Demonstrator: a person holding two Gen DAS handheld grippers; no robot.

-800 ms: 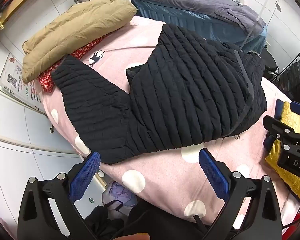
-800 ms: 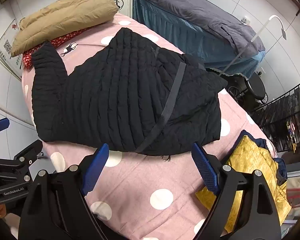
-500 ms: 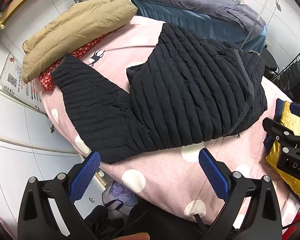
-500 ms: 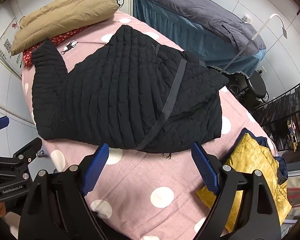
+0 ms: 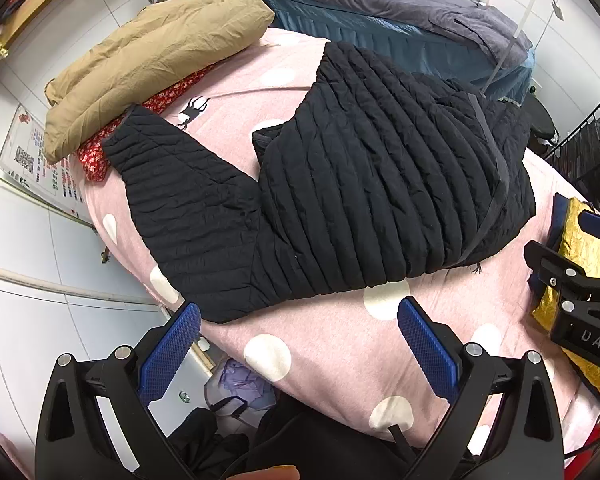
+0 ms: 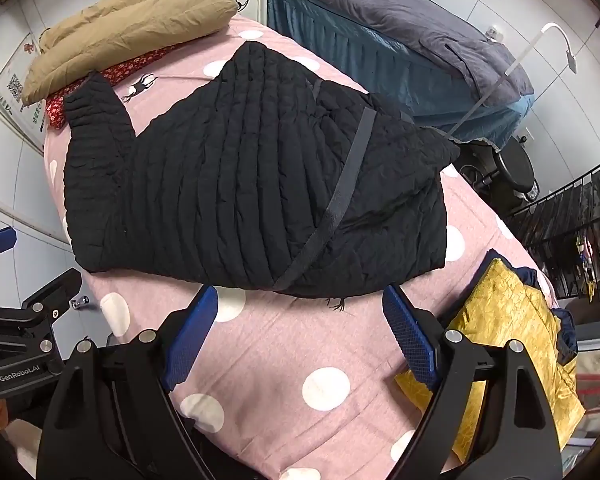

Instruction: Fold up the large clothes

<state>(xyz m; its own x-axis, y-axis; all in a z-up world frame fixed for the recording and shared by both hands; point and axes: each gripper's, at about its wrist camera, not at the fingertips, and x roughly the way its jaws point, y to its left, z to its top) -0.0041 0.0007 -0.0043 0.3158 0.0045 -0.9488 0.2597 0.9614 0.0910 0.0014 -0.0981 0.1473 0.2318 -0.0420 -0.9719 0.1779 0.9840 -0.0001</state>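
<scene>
A black quilted jacket lies spread on a pink polka-dot bed, one sleeve stretched out to the left toward the pillows. It also shows in the right wrist view, with a grey strap running across it. My left gripper is open and empty, above the near bed edge just short of the jacket's hem. My right gripper is open and empty, close to the hem near the strap's lower end.
A tan pillow on a red patterned one sits at the bed's far left. A yellow and navy bundle lies at the right. A second bed with grey bedding stands behind. A black wire rack is at the right.
Both grippers have edged slightly closer to the jacket's near hem. The jacket has not moved and both grippers stay open.
</scene>
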